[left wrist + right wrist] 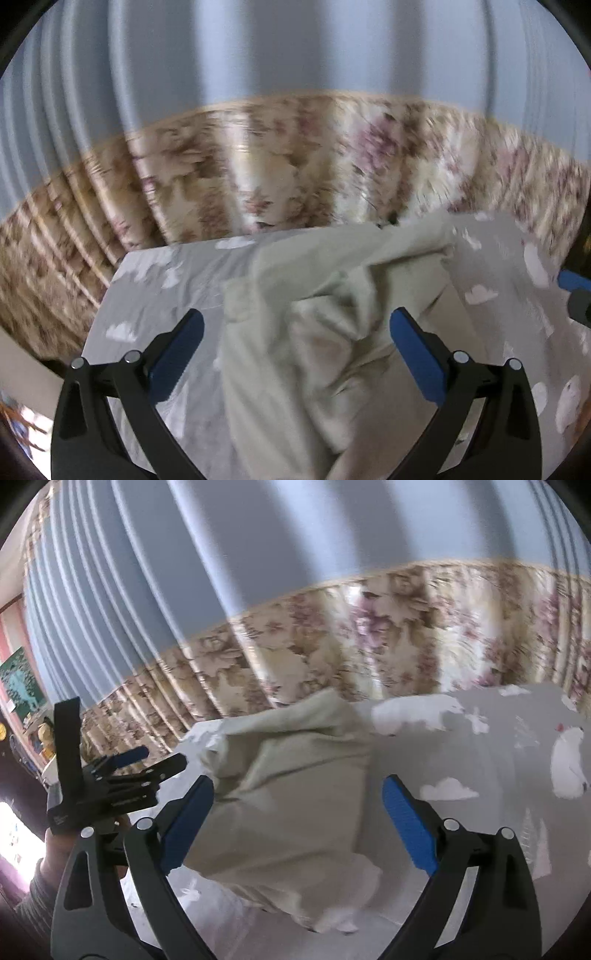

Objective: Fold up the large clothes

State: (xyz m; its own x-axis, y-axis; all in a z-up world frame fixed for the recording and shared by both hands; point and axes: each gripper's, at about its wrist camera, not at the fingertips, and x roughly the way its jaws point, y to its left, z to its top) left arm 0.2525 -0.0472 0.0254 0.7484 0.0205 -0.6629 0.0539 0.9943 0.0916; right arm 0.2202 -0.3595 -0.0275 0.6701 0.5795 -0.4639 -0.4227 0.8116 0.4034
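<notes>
Beige garment (306, 332) crumpled between the open left claw's (295, 343) fingers.

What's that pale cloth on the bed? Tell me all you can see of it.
The garment is one pale beige-green piece of soft, thin-looking fabric, plain and unprinted. It lies crumpled and partly doubled over on the grey sheet, with deep creases and a raised far corner. No sleeve or collar shows clearly. The left gripper and right gripper hang open over it, neither gripping it.
</notes>
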